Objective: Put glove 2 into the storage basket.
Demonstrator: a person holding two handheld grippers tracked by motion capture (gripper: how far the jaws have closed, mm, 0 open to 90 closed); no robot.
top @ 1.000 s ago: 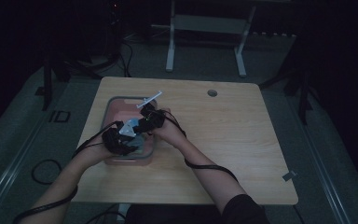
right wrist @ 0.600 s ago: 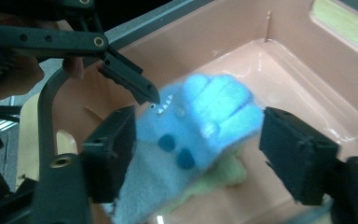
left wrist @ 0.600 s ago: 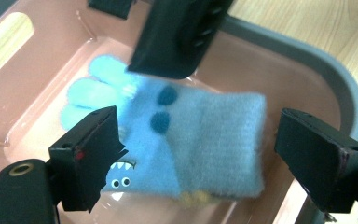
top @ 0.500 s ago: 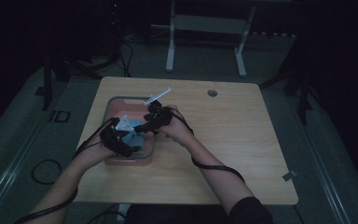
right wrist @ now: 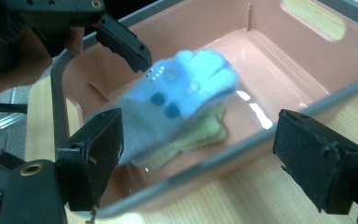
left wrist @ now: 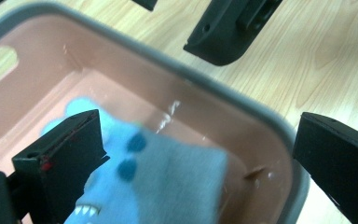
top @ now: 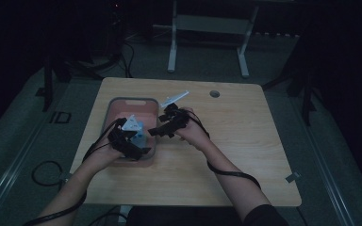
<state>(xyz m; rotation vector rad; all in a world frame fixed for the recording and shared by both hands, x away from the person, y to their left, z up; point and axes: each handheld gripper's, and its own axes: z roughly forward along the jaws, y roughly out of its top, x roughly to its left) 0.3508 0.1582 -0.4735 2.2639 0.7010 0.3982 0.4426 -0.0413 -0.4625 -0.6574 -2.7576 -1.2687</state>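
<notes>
— While both claws hang over the pink bin (top: 122, 106), where exactly is the sock?

— Inside it. The blue-grey sock (right wrist: 182, 88) lies on the bin floor on top of a pale yellowish one (right wrist: 200, 135), which peeks out beneath it. In the right gripper view the blue toe end points toward the far wall and the grey cuff end comes toward the near rim, so its long axis runs roughly from that claw's lower left up to the right.

— And the claws themselves?

— The right claw (right wrist: 191, 168) is spread wide, with nothing between its jaws; it sits just outside the bin's grey rim, with the sock ahead of it and a little lower. The left claw (left wrist: 200, 163) is also released. In the left gripper view the grey part of the sock (left wrist: 168, 186) lies right beside its left jaw, between the two jaws but unpinched, and the right jaw stands out over the rim.

— So which is nearer?

— The left, I'd judge. From the high view the left claw (top: 134, 141) is over the bin's near end, while the right claw (top: 162, 129) is at the bin's side edge above the table (top: 245, 141).

— What does the next move turn on?

— Probably on crossing the sock's narrow width rather than its length. The left jaws already straddle it, so a small drop and a squeeze may do, provided only the top sock is caught.
</notes>
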